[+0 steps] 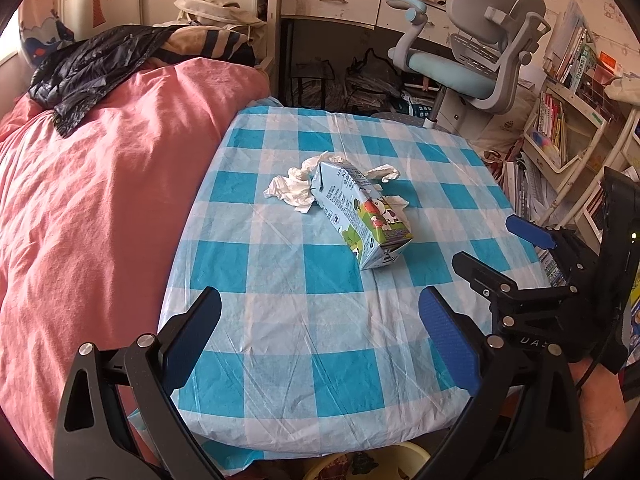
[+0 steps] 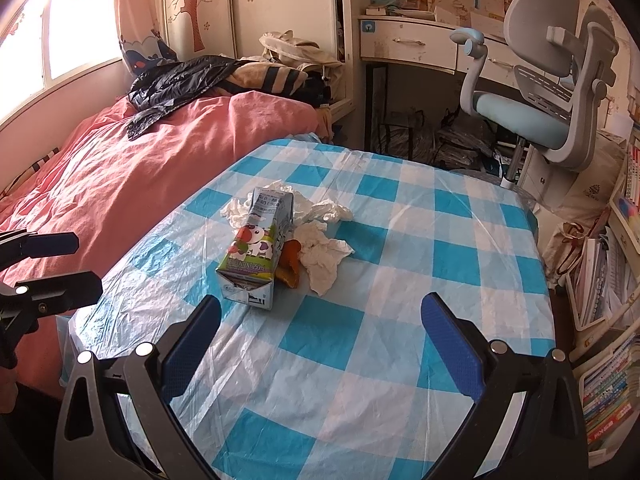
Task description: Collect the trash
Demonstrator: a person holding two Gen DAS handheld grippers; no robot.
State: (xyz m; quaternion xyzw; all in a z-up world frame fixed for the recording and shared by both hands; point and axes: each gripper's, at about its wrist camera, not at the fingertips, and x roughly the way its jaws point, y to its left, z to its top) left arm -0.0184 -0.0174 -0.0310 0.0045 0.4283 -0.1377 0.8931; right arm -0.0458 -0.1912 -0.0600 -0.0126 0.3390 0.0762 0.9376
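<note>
A small milk carton [image 2: 255,248] with a cartoon cow on it lies on its side near the middle of the table [image 2: 400,360], on a blue-and-white checked cloth, well clear of every edge. Crumpled white tissues [image 2: 326,256] crowd round it — one wad touching its far end, toward the edge nearest the desk, others along its flank.

The right wrist view shows something the left one hides: an orange scrap, perhaps fruit peel [image 2: 291,265], tucked between the carton's side and the nearest tissue wad. From the left wrist view the carton [image 1: 362,216] blocks that spot, and only tissues [image 1: 294,188] show around it. The left view alone gives a glimpse, under the near table edge, of a yellow rim — a bin or basin, I cannot tell which [image 1: 404,450].

The right gripper [image 2: 320,344] hangs over the near part of the table, its blue-padded fingers spread wide, nothing between them, touching nothing; the carton's near end lies just beyond its left fingertip. The left gripper [image 1: 320,340] hovers likewise, jaws wide apart and empty, over the near edge on the bed side. Each shows at the rim of the other's view.

A pink quilt [image 1: 100,200] covers the bed beside the table, a black plastic bag [image 1: 88,68] lying on it; beyond the far edge stands a grey-and-blue desk chair [image 2: 540,100].
</note>
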